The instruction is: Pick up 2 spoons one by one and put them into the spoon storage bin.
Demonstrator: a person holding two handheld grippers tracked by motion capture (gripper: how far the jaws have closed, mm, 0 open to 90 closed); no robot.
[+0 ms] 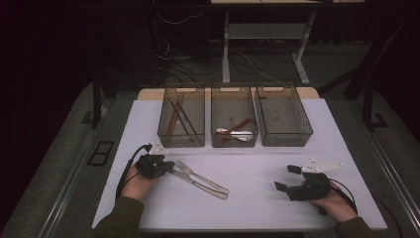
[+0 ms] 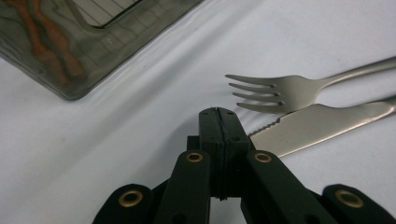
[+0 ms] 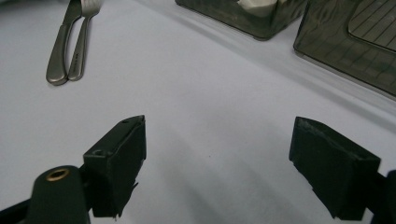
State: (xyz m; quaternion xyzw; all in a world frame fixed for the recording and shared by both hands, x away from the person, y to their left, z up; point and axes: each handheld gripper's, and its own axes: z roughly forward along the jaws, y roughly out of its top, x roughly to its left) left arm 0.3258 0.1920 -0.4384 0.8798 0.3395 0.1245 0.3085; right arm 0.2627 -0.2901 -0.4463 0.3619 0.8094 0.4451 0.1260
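Observation:
A steel fork and a steel knife lie side by side on the white table, left of centre, handles pointing right and toward me. My left gripper rests just left of them, jaws pressed together with nothing between. In the left gripper view its shut tip sits beside the knife's serrated blade, with the fork's tines just beyond. My right gripper rests at the front right, open and empty; its fingers stand wide apart over bare table, the fork handle and knife handle far off.
Three smoky transparent bins stand in a row at the back. The left bin holds brown chopsticks, the middle bin a white spoon and a brown piece, and the right bin looks empty. The left bin's corner is near my left gripper.

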